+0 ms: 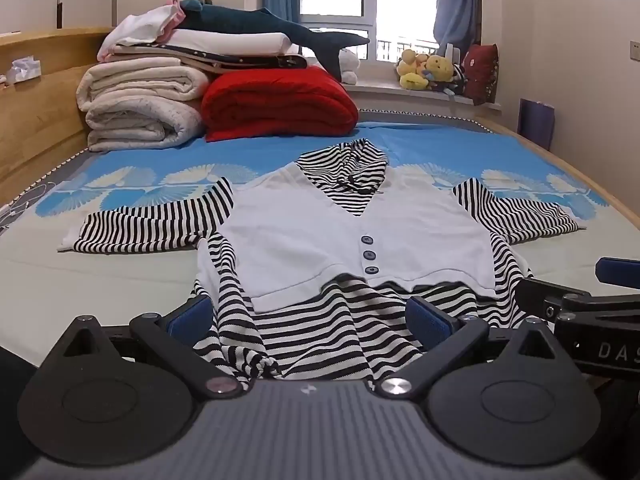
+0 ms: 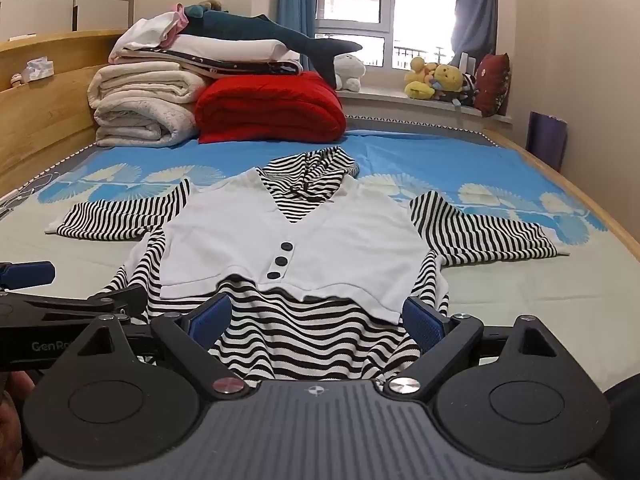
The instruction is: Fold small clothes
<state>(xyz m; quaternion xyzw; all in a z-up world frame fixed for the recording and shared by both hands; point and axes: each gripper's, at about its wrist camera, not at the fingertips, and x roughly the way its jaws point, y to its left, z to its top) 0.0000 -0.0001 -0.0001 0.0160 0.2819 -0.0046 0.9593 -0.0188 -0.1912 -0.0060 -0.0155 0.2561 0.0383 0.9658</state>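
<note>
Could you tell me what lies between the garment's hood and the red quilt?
Only bare blue bedsheet separates the hood from the red quilt, shown in both wrist views.

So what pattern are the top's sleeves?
Black and white stripes on the sleeves, clearest in the right wrist view.

Knitted striped top [image 1: 344,236], seemingly matt cotton; wooden bed frame [image 1: 36,132]

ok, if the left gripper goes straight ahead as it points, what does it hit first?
The striped hem of the top. The left gripper is open, and the fabric already lies between its fingers. Further on comes the white vest panel. Whether the pads touch the cloth yet is unclear.
</note>
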